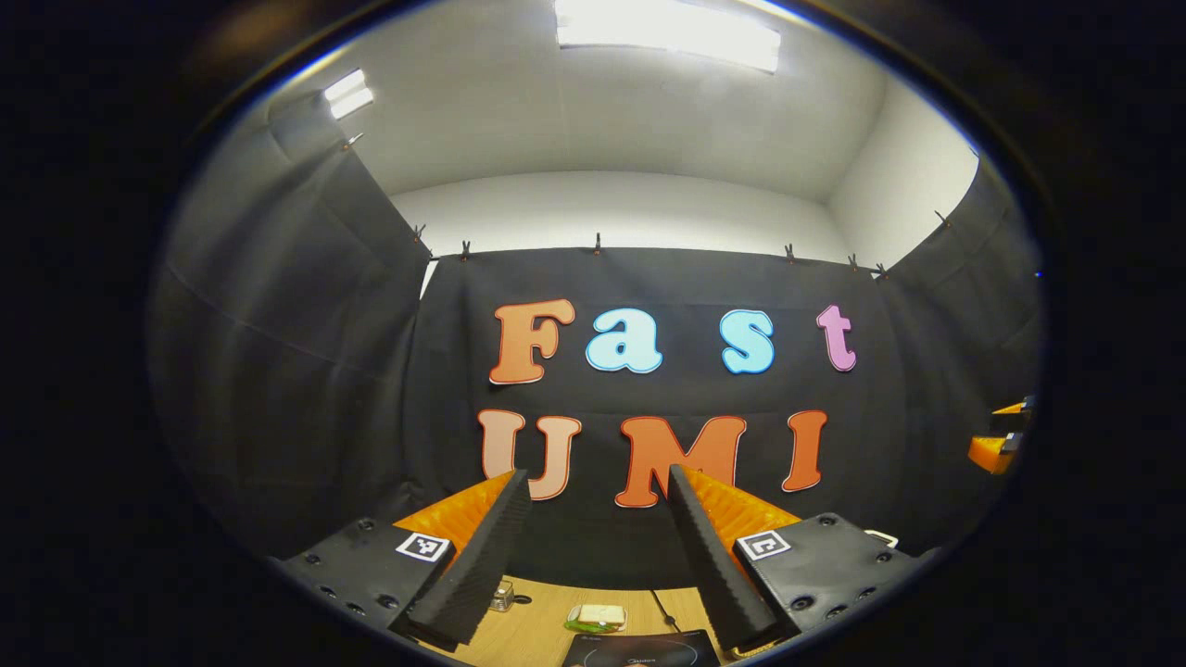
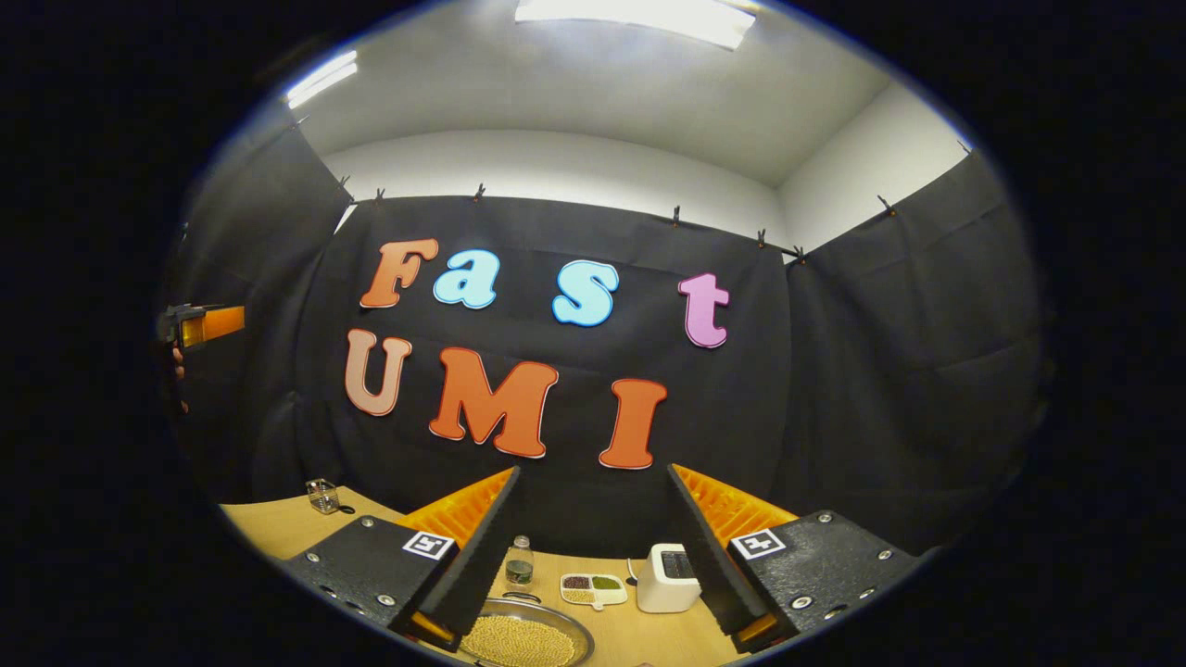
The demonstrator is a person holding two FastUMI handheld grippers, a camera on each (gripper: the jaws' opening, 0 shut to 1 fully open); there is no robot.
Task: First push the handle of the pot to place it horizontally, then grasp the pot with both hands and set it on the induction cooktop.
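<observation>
While both grippers were raised toward the booth wall, you held the left gripper [image 1: 598, 556] and right gripper [image 2: 593, 556] with fingers spread, gripping nothing, likely readying to push the handle. The pot [image 2: 523, 635] of beans sat on the bench [image 2: 278, 523], just below the right gripper; the cooktop [image 1: 644, 648] lay below the left.

Bright glaring ceiling panels [image 1: 667, 32], sharp centre, strong fisheye bending at edges.
</observation>
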